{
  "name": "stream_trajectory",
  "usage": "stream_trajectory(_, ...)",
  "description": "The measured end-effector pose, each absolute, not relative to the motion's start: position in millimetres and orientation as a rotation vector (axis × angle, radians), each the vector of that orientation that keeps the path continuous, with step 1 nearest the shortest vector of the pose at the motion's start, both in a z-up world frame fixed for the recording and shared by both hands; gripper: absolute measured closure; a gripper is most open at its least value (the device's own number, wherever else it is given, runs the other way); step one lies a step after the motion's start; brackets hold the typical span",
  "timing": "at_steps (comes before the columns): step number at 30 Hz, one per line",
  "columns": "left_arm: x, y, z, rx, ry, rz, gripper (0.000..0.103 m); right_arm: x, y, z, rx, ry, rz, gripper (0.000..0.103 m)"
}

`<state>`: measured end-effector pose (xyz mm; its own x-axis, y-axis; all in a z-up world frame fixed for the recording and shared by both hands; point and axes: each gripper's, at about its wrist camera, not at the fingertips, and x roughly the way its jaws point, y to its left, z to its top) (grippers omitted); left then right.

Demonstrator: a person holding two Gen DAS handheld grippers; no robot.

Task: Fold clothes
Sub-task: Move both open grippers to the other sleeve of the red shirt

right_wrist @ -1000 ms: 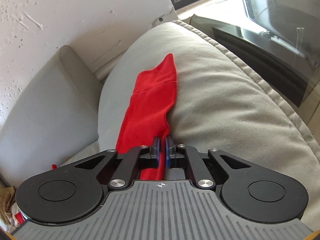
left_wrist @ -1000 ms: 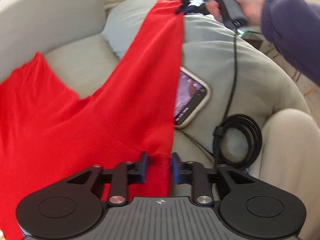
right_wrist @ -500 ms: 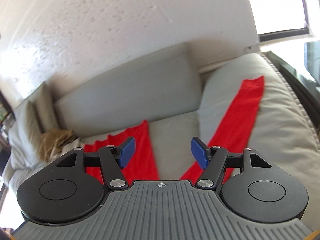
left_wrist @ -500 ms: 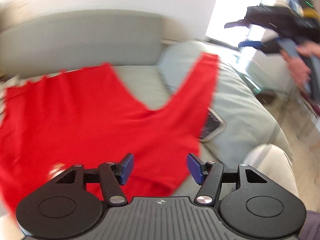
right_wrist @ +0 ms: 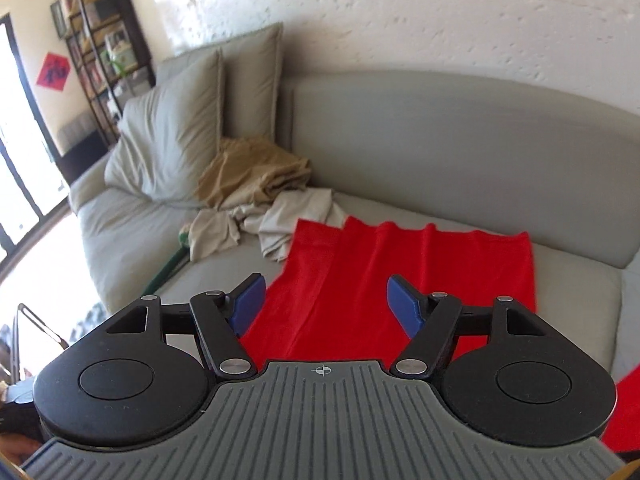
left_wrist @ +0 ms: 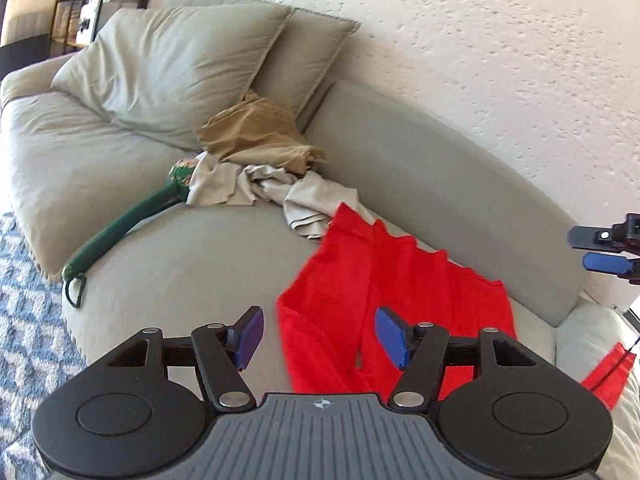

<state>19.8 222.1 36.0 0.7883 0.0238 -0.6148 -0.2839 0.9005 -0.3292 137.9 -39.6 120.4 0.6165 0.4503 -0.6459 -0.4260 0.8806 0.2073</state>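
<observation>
1. Red garment (left_wrist: 396, 300) is what matters in the left wrist view: it lies spread on the grey sofa (left_wrist: 200, 248) seat, from about 12 o'clock to 3 o'clock of the left gripper (left_wrist: 319, 338), with a ridge running down its middle and a bit more red at the far 4 o'clock edge. The left gripper is released, blue pads wide apart, nothing in them. At 3 o'clock the right gripper (left_wrist: 604, 250) pokes in, also parted as far as I can tell.

2. Same view, at 11 o'clock there's a heap against the cushions: a tan garment (left_wrist: 256, 132) on top of a rumpled beige garment (left_wrist: 260, 188), and a green strap (left_wrist: 120, 228) trailing toward 9 o'clock. No baskets or bins anywhere, so nothing to report on containers.

3. Right wrist view: the red garment (right_wrist: 400, 280) lies fairly flat dead ahead at 12 o'clock, far edge near the sofa back, a few lengthwise creases. The right gripper (right_wrist: 326, 302) is released and empty, hovering over the near edge. The tan garment (right_wrist: 256, 176) sits at 11 o'clock.

4. My guess: it's laid out between grabs. The next move calls for pinching an edge with both grippers and carrying it across evenly. Thin fabric, so a shallow pinch could slip.
</observation>
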Motion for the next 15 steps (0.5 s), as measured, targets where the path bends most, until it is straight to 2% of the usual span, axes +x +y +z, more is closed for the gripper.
stream_trajectory(7,38,251,2,-0.543,0.695,0.191,0.044,236,89,12,-0.054,1.000,0.554,0.044)
stream_trajectory(10,41,264,-8,-0.600,0.700,0.189,0.044,279,135,-26,-0.037,1.039,0.521,0.044)
stream_trajectory(13,44,276,-19,-0.657,0.706,0.187,0.044,320,176,-58,-0.020,1.045,0.428,0.036)
stream_trajectory(15,46,285,-26,-0.695,0.709,0.185,0.044,339,201,-79,-0.062,1.073,0.365,0.035)
